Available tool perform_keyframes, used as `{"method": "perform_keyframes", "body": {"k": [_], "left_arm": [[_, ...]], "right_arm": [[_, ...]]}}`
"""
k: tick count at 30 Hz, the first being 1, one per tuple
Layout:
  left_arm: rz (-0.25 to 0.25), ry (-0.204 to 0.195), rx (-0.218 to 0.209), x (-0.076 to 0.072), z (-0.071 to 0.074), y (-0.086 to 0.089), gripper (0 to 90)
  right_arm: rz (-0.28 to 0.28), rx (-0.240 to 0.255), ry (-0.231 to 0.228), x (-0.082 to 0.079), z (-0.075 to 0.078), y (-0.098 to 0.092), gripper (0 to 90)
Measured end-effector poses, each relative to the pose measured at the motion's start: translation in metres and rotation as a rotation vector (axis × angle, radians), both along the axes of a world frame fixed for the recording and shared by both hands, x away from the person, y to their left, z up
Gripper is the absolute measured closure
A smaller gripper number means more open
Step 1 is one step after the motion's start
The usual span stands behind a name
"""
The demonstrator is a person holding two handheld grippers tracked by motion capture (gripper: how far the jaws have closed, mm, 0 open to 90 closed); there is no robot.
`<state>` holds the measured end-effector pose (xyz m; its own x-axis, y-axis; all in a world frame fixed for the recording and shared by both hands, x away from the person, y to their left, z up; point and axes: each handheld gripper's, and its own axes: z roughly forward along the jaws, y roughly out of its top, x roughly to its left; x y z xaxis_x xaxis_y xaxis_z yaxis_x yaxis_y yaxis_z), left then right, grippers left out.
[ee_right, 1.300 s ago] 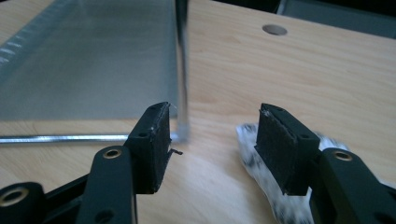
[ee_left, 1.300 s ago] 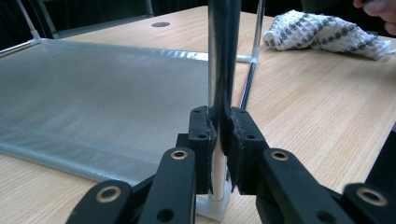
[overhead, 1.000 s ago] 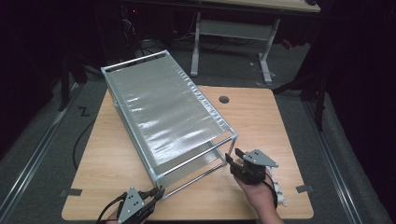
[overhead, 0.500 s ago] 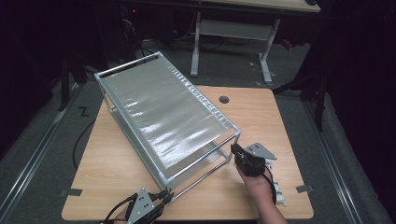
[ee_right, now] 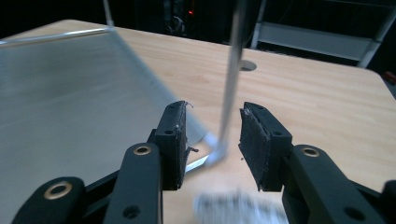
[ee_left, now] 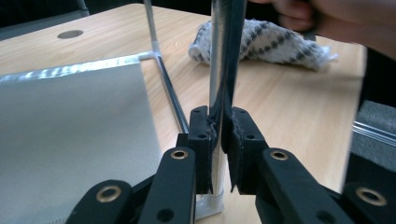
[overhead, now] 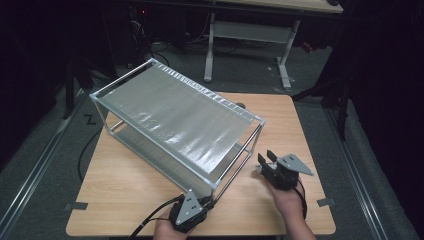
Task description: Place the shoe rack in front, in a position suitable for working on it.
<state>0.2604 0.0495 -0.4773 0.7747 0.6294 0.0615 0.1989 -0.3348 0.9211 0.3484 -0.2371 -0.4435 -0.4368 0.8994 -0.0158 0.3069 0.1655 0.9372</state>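
Observation:
A metal-framed rack (overhead: 175,115) with silver fabric shelves stands askew on the wooden table (overhead: 120,185). My left gripper (overhead: 209,202) is at the rack's near corner. In the left gripper view it (ee_left: 219,126) is shut on the upright corner post (ee_left: 223,56). My right gripper (overhead: 265,159) is just right of the rack's right front post (overhead: 254,142). Its jaws have just been opening. In the right gripper view the gripper (ee_right: 211,126) stands open, with that post (ee_right: 229,88) in the gap a little beyond the pads, untouched.
A striped cloth (ee_left: 266,42) lies on the table by the person's right hand, blurred in the right gripper view (ee_right: 238,207). A cable hole (overhead: 241,105) sits behind the rack. A desk frame (overhead: 250,30) stands on the floor beyond the table.
The rack's near end has swung right with my left gripper, so the rack lies more across the table. My right gripper closed in on the right front post, then let go and drew back.

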Motion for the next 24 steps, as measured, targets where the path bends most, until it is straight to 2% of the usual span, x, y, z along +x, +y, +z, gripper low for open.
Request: {"method": "perform_keyframes", "body": {"k": [5, 8, 10, 11, 13, 17, 20, 22, 24], "left_arm": [[0.015, 0.002, -0.007, 0.017, 0.000, -0.029, 80.4], [0.018, 0.006, -0.016, 0.028, 0.000, -0.044, 80.4], [0.019, 0.006, -0.018, 0.033, 0.000, -0.051, 80.2], [0.015, 0.004, -0.015, 0.034, -0.001, -0.053, 78.6], [0.000, -0.012, 0.014, 0.031, -0.003, -0.052, 69.2], [-0.017, -0.001, -0.004, 0.016, -0.006, -0.030, 55.7], [0.009, -0.035, 0.029, 0.002, -0.006, -0.003, 50.9], [0.037, -0.032, 0.044, -0.002, -0.004, 0.019, 48.4], [0.074, -0.006, 0.037, -0.003, -0.003, 0.042, 46.0]], "right_arm": [[0.015, -0.006, 0.018, -0.034, -0.003, -0.013, 55.8], [0.013, 0.011, 0.003, -0.046, -0.006, -0.018, 55.1], [0.024, 0.018, 0.017, -0.050, -0.009, -0.020, 53.6], [0.030, 0.008, 0.026, -0.052, -0.011, -0.020, 52.4], [0.043, -0.005, 0.029, -0.056, -0.014, -0.021, 51.1], [0.066, 0.028, 0.005, -0.066, -0.007, -0.021, 44.8], [0.081, 0.039, -0.001, -0.073, -0.003, -0.014, 42.5], [0.095, 0.044, -0.004, -0.077, -0.001, -0.007, 43.2], [0.121, 0.030, -0.005, -0.081, -0.002, 0.003, 43.1]]}}
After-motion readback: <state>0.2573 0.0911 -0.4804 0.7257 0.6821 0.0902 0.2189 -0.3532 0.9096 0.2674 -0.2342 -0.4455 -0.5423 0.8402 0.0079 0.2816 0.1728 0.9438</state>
